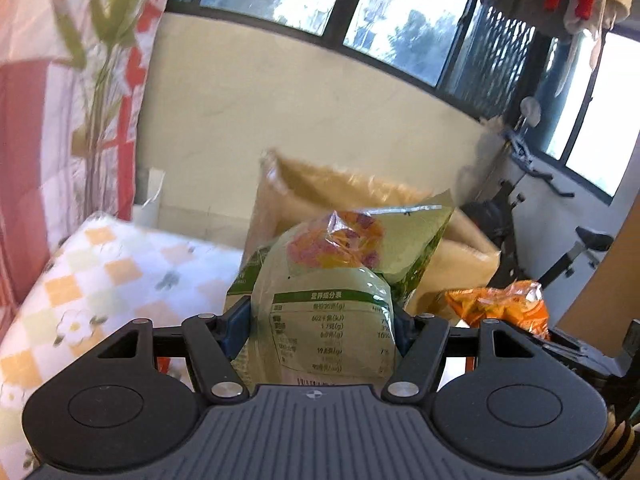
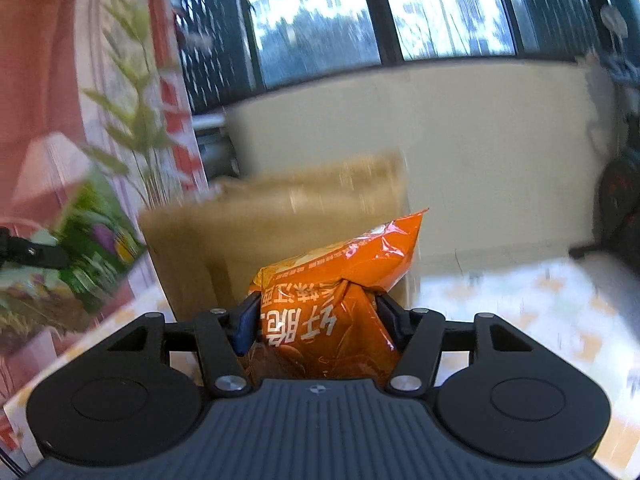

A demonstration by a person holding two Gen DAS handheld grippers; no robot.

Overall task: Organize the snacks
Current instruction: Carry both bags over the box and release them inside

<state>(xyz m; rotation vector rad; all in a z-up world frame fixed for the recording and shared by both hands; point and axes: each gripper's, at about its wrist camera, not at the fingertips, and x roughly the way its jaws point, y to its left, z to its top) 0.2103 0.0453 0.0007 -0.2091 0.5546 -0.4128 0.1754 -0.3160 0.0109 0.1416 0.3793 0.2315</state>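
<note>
The left gripper (image 1: 320,328) is clamped on a green snack bag (image 1: 326,320), its 2 jaws pinching the bag's middle so the nutrition panel faces the camera and the top stands up just ahead. The right gripper (image 2: 316,320) is likewise closed around an orange snack bag (image 2: 332,304), squeezed at its waist with the sealed end flaring forward and to the right. Both bags seem held mid-body so the slack film cannot slip out while they are carried. Directly beyond each gripper, near the bag tips, stands a brown cardboard box (image 2: 280,216), probably the place for the snacks. Below lies a checked cloth (image 1: 120,272); farther off, a pale wall (image 1: 280,100) and windows (image 1: 380,12).
</note>
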